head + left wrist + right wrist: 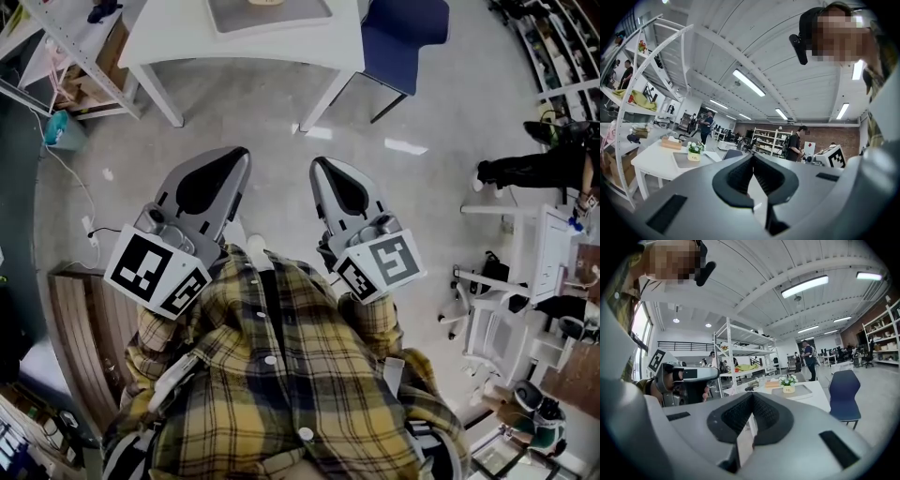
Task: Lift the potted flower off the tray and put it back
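**Left gripper** (231,163): we are holding it low in front of the chest. Its jaws are lying shut together with nothing between them.

**Right gripper** (325,171): we are carrying it alongside the left. Its jaws are likewise pressing together, empty.

**Potted flower** (788,383): it is standing upright on the grey tray (804,391). The tray is lying near the counter (187,42) corner beside the blue chair (843,391).

**Bearing:** the flower is sitting ahead of both pairs of jaws and well apart from them, with open floor (281,187) between. The grippers are angling slightly toward each other. The pot is therefore showing left of the left jaws' line and right of the right jaws' line. We are judging neither hand clearly nearer. The pot's upright axis is calling for a level approach from the side, with the jaws opened first.

**Obscured:** the head view's top edge is cutting the pot down to a sliver. In both gripper views it is showing small, so we are failing to read its label or its exact seat on the tray.
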Demonstrator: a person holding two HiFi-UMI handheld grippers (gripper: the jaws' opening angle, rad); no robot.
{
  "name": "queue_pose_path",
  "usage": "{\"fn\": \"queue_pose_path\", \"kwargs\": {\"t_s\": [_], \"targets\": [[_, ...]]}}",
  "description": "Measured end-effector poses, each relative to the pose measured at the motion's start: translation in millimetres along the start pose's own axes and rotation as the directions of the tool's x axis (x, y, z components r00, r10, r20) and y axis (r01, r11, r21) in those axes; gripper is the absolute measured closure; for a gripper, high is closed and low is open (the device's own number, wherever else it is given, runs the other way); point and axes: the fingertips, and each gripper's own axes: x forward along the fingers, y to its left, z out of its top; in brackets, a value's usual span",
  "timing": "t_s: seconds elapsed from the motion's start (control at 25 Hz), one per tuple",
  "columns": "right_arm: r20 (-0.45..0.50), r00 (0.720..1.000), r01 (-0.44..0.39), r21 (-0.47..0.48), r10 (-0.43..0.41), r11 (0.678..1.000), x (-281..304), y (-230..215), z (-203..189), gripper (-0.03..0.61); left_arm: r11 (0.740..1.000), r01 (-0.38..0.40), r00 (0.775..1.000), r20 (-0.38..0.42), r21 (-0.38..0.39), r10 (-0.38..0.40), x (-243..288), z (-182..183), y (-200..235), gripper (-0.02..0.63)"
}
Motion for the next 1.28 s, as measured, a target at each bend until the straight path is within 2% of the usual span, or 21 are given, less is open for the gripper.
{"fn": "queue_pose_path", "kwargs": {"t_s": [0.24,0.72,1.0,1.28], "targets": [[-0.015,1.000,0.010,0.019,-0.010,1.000,28.7,-15.1,-0.5,0.580,1.000,0.019,1.000,-0.014,0.000,-0.019,18.8,3.9,26.2,0.604],[-0.017,0.999,0.049,0.006,-0.049,0.999,145.2,-42.7,26.4,0.580,0.997,0.072,0.997,-0.018,0.002,-0.072,69.1,39.6,129.8,0.604],[-0.017,0.994,0.111,0.004,-0.111,0.994,195.9,-56.0,30.4,0.580,0.994,0.105,0.994,-0.033,-0.005,-0.105,85.5,46.5,184.6,0.604],[-0.010,0.988,0.153,0.004,-0.153,0.988,224.9,-67.6,35.0,0.580,0.991,0.137,0.990,-0.032,-0.013,-0.137,102.7,52.2,218.1,0.604]]}}
